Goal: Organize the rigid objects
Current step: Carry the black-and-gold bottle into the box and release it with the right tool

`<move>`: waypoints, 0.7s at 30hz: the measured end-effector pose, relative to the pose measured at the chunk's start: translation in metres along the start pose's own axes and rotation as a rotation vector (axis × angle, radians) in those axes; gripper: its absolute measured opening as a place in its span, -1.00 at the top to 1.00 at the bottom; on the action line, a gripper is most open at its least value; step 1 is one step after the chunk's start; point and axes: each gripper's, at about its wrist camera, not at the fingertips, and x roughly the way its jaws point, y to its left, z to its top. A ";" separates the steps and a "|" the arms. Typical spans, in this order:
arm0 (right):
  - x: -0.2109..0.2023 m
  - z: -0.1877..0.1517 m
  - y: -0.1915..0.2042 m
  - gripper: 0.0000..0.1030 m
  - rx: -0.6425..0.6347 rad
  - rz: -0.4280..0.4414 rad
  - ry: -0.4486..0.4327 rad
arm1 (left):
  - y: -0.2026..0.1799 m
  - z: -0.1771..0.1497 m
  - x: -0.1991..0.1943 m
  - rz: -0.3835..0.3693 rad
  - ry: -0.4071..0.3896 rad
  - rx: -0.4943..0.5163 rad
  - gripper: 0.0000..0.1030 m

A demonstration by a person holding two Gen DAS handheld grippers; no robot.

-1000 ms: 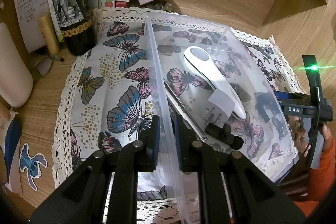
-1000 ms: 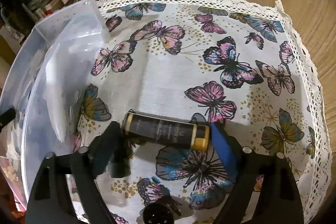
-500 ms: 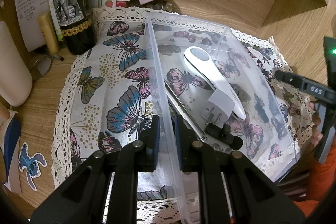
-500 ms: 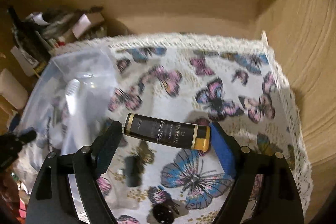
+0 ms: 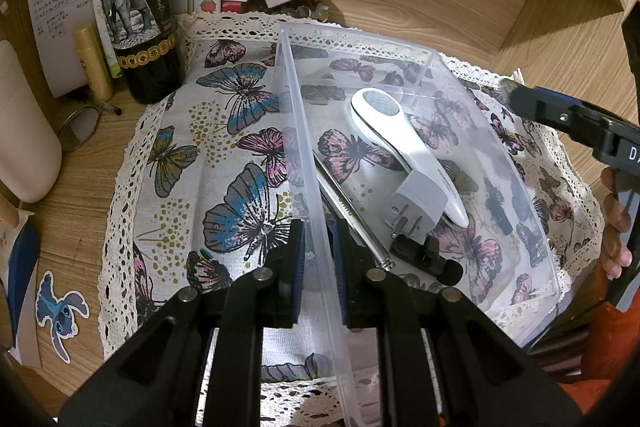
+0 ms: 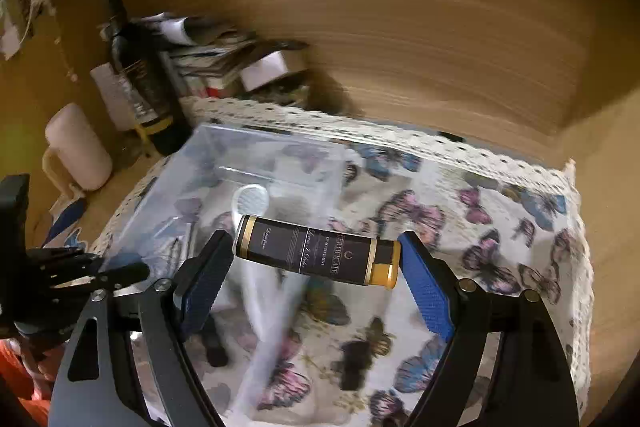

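My left gripper [image 5: 318, 251] is shut on the near left wall of a clear plastic bin [image 5: 298, 131] on the butterfly cloth. In the bin lie a white handheld device [image 5: 404, 147], a grey plug adapter [image 5: 416, 207], a thin silver rod [image 5: 352, 215] and a small black clip [image 5: 424, 259]. My right gripper [image 6: 316, 267] is shut on a black and gold tube [image 6: 316, 255], held end to end, raised above the bin's right side [image 6: 256, 163]. The right gripper also shows at the right edge of the left wrist view [image 5: 560, 115].
A dark wine bottle [image 5: 140, 7], a gold tube [image 5: 92, 63], papers and a white container [image 5: 20, 131] stand at the back left. Small black objects [image 6: 352, 359] lie on the cloth [image 5: 224, 155] right of the bin. Wooden walls close the back and right.
My right gripper lifted the black and gold tube off the cloth and carried it up and left toward the bin. My left gripper stayed clamped on the bin wall.
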 end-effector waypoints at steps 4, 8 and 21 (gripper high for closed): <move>0.010 0.003 0.017 -0.59 -0.056 0.029 0.020 | 0.000 0.000 0.000 0.000 0.000 -0.001 0.74; 0.025 0.004 0.029 -0.59 -0.097 0.053 0.055 | 0.000 0.000 0.000 0.000 0.000 0.000 0.74; 0.055 0.008 0.054 -0.59 -0.172 0.095 0.125 | 0.000 0.000 0.000 -0.001 0.000 0.000 0.74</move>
